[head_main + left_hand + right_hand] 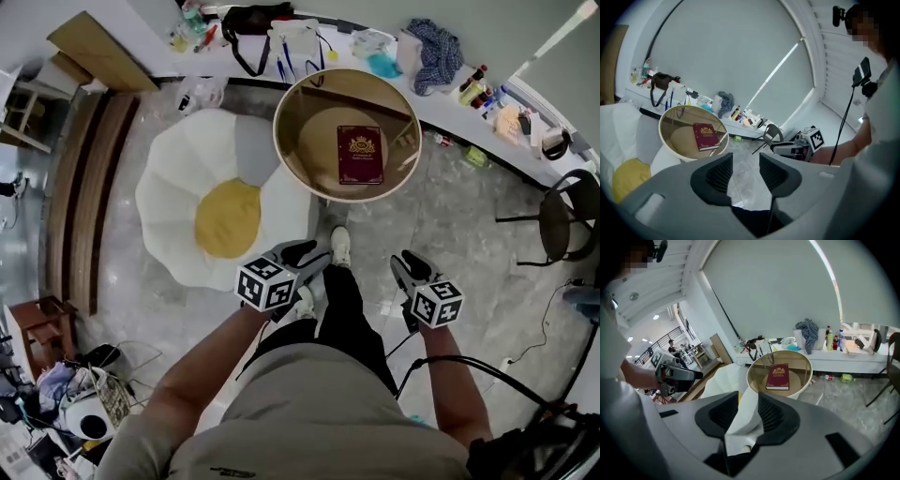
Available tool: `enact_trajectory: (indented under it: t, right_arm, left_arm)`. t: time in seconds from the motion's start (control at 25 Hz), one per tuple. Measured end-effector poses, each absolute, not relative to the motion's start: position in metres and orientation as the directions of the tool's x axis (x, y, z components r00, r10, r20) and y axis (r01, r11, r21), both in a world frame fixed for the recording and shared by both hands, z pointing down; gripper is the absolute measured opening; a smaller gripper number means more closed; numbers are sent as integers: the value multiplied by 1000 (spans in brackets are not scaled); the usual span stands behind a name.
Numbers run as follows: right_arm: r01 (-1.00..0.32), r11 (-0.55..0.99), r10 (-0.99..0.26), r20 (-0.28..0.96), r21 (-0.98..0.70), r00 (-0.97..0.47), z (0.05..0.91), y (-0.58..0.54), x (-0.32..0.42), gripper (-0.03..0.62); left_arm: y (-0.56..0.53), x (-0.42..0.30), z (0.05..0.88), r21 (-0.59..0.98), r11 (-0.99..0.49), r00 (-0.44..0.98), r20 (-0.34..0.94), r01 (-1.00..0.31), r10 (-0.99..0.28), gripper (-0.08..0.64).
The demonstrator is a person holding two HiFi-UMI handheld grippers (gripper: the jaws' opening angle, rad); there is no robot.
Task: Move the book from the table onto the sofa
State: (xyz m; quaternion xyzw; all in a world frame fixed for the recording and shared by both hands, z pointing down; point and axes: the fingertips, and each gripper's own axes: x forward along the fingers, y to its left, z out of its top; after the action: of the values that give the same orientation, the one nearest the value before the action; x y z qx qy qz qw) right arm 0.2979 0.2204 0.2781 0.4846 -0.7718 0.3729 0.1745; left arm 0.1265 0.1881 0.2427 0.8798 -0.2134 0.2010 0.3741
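— Where is the book?
— Flat on the round table, your 12 o'clock. Long axis 12 to 6, emblem toward 12.
— My tools?
— Left gripper, right gripper — jaws partly apart, both empty.

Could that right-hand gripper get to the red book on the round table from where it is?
Probably yes, after a step closer. The book lies alone on the table with nothing over it. The right gripper is open and empty, with bare floor between.
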Motion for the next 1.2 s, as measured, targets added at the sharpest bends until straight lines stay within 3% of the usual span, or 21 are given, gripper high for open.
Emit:
enact_trajectory:
  t: [0.4,0.76,1.0,1.2]
  right_arm:
    - [-833,235,-497,674,-501,-546,434,12,357,161]
    - [-809,109,-457,694,-578,-557,571,-89,368,178]
    - [-736,41,-457,642,-676,-616,604,-99,359,179]
    - [-727,60,-484,617,-684,-620,593,-101,359,135]
  left_arm:
    - [13,186,405,669,-395,773,588,-630,-238,223]
    - [-82,219,563,669,-305,731,658,-678,-181,253]
    - [-89,229,609,712,-262,757,632,-652,-167,256]
    - [-88,238,604,752,-242,790,589,-614,-172,253]
